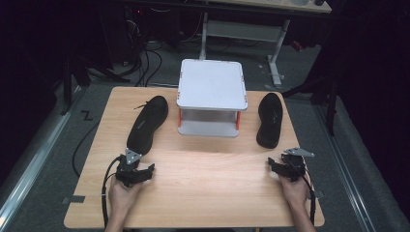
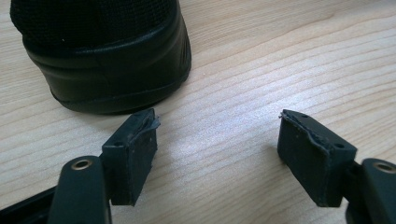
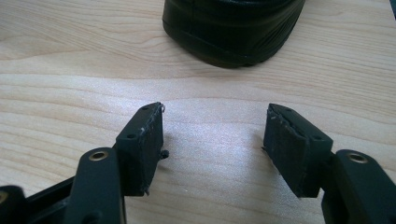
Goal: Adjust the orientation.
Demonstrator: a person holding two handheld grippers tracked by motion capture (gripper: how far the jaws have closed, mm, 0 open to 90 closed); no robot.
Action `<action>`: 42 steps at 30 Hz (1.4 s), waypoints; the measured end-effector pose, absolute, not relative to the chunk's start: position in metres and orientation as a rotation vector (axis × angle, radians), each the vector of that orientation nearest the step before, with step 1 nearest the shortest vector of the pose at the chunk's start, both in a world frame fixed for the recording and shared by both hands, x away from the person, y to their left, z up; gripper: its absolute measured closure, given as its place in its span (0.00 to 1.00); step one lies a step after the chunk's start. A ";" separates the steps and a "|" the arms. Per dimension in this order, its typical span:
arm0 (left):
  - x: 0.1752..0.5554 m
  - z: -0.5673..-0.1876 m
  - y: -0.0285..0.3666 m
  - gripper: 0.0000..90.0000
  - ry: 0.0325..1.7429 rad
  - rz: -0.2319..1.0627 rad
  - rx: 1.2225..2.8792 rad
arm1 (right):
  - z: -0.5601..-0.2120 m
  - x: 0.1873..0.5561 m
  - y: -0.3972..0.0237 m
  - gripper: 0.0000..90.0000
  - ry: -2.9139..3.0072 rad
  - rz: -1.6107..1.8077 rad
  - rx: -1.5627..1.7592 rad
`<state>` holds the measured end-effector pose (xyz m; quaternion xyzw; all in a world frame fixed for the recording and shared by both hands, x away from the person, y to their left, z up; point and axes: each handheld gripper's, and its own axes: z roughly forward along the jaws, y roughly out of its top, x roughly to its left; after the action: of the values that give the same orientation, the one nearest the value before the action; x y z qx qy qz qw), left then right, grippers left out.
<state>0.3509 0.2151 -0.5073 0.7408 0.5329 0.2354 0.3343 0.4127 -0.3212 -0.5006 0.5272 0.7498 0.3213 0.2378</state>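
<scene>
In the high view a wooden table (image 1: 203, 188) carries a white two-tier stand (image 1: 212, 96) at its far middle, with a black shoe on each side. The left shoe (image 1: 148, 123) lies slanted, its heel toward the near edge; the right shoe (image 1: 270, 119) lies almost straight, just beside the stand's right legs. A left hand (image 1: 122, 193) holds the left gripper (image 1: 141, 173) low over the table near the left shoe's heel, and a right hand (image 1: 294, 189) holds the right gripper (image 1: 276, 166) near the right shoe's heel; a cable trails from each. In the left gripper view the two black jaws are spread wide with bare wood between them, grasping nothing, and the left shoe's (image 2: 107, 51) rounded heel sits just past the left jaw, apart from it. In the right gripper view the jaws are likewise spread and empty over the wood, with the right shoe's (image 3: 233, 28) heel ahead, well clear of both tips.
</scene>
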 end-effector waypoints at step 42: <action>0.344 -0.459 0.233 0.33 1.373 0.750 1.767 | -0.501 0.413 -0.321 0.41 2.059 0.882 1.440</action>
<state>0.3440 0.2330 -0.4593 0.6923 0.5380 0.2936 0.3808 0.4128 -0.3210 -0.5006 0.5255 0.7512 0.3216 0.2369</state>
